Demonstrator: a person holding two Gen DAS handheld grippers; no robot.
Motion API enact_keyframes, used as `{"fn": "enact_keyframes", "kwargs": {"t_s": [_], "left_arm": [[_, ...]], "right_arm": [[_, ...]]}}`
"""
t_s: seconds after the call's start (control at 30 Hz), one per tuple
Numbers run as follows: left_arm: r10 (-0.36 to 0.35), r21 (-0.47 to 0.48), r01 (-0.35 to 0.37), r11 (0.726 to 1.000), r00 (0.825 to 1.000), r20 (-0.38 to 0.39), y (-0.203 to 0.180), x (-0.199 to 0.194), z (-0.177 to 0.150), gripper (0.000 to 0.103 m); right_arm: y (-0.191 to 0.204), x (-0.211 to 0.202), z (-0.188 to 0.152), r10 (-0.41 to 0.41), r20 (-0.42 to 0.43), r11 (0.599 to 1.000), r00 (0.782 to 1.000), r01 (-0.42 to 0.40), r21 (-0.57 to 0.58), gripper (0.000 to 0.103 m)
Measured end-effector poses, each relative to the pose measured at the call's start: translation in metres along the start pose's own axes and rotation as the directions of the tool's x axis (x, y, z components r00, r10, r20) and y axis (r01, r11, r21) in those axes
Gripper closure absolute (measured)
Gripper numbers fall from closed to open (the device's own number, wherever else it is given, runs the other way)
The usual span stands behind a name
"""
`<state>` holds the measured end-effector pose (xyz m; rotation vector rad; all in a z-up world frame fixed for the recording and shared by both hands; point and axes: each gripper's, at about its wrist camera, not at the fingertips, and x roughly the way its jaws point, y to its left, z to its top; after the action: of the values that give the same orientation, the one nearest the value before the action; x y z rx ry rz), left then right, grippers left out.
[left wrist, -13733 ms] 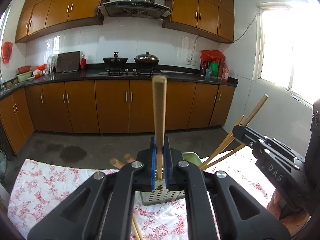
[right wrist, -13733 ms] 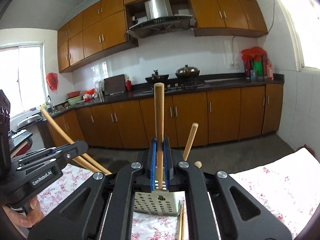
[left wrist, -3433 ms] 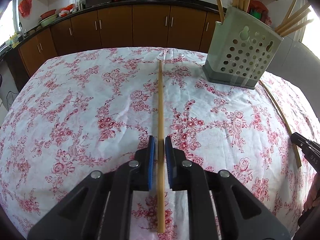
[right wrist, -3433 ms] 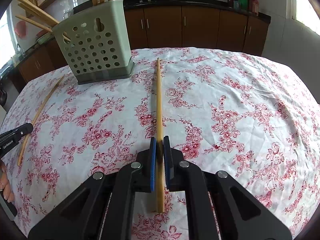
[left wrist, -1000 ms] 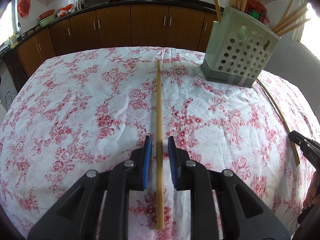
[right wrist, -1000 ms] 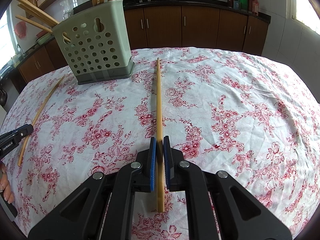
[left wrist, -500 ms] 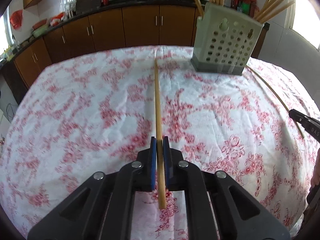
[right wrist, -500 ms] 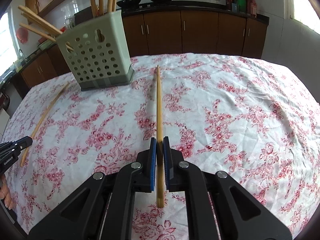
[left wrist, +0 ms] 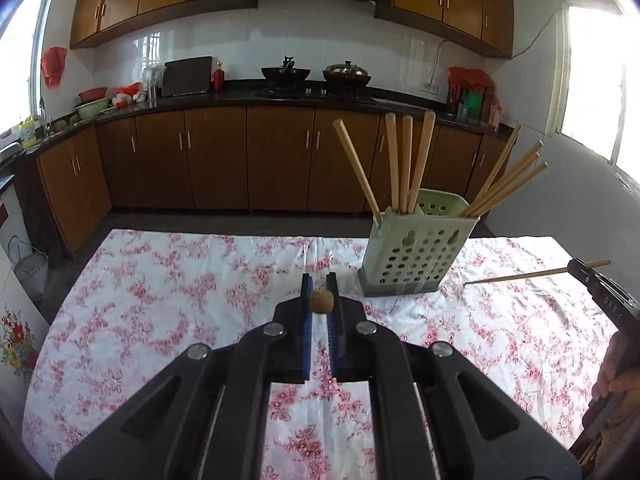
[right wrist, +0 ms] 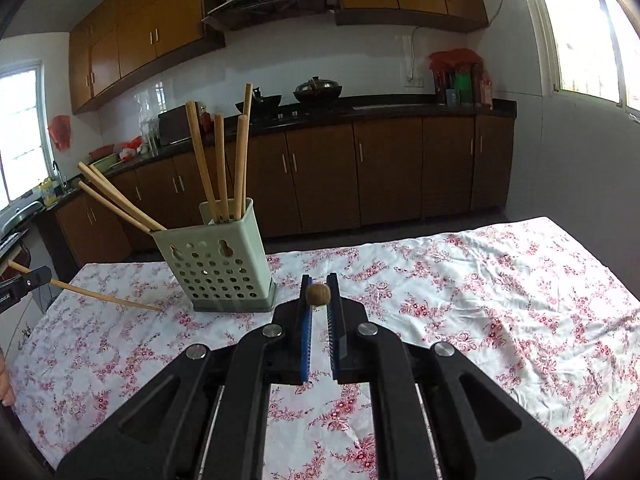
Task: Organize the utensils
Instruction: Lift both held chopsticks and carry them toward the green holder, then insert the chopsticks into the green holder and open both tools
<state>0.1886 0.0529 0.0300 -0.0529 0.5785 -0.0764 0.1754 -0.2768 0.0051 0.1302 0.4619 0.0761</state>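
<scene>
My left gripper (left wrist: 319, 292) is shut on a wooden chopstick (left wrist: 321, 302), seen end-on between the blue pads. It is lifted above the floral tablecloth (left wrist: 160, 300). My right gripper (right wrist: 319, 290) is shut on another chopstick (right wrist: 318, 294), also seen end-on. The pale green perforated utensil holder (left wrist: 414, 256) stands ahead and right of the left gripper, with several chopsticks upright in it. In the right wrist view the holder (right wrist: 220, 268) stands ahead and left. Each gripper's chopstick shows slanting in the other view: the right one (left wrist: 520, 277), the left one (right wrist: 104, 298).
The table's far edge drops to the kitchen floor, with brown cabinets (left wrist: 280, 160) and a counter with pots behind. The right gripper's body (left wrist: 604, 300) and hand sit at the left view's right edge. The left gripper's tip (right wrist: 20, 284) sits at the right view's left edge.
Both grippers have lifted their chopsticks off the tablecloth and tilted up, so the sticks now point at the cameras. The holder now appears lower and farther ahead.
</scene>
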Motion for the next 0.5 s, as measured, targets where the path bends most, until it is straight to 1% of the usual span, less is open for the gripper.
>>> {"fn": "enact_keyframes", "kwargs": {"t_s": [0.1,0.2,0.27,0.37,0.43,0.5], "left_arm": [[-0.015,0.001,0.015,1.000,1.000,0.007,-0.002,-0.003,0.006,0.095],[-0.056,0.005,0.056,0.998,0.998,0.020,-0.005,-0.009,0.016,0.095],[-0.076,0.023,0.075,0.997,0.996,0.043,-0.012,-0.017,0.024,0.095],[-0.106,0.046,0.102,0.994,0.990,0.090,-0.025,-0.031,0.041,0.095],[-0.122,0.054,0.115,0.992,0.984,0.132,-0.034,-0.039,0.054,0.095],[-0.130,0.056,0.122,0.991,0.975,0.179,-0.043,-0.044,0.070,0.095]], "right_arm": [[0.005,-0.002,0.007,0.016,0.013,1.000,1.000,-0.016,0.002,0.095],[0.013,-0.010,0.021,0.064,0.044,0.998,0.997,-0.065,0.008,0.095],[0.021,-0.019,0.036,0.107,0.077,0.994,0.991,-0.108,0.001,0.095],[0.034,-0.035,0.057,0.174,0.133,0.985,0.976,-0.175,-0.007,0.095],[0.043,-0.044,0.071,0.210,0.179,0.977,0.961,-0.211,-0.018,0.095],[0.053,-0.048,0.083,0.227,0.222,0.974,0.948,-0.225,-0.034,0.095]]}}
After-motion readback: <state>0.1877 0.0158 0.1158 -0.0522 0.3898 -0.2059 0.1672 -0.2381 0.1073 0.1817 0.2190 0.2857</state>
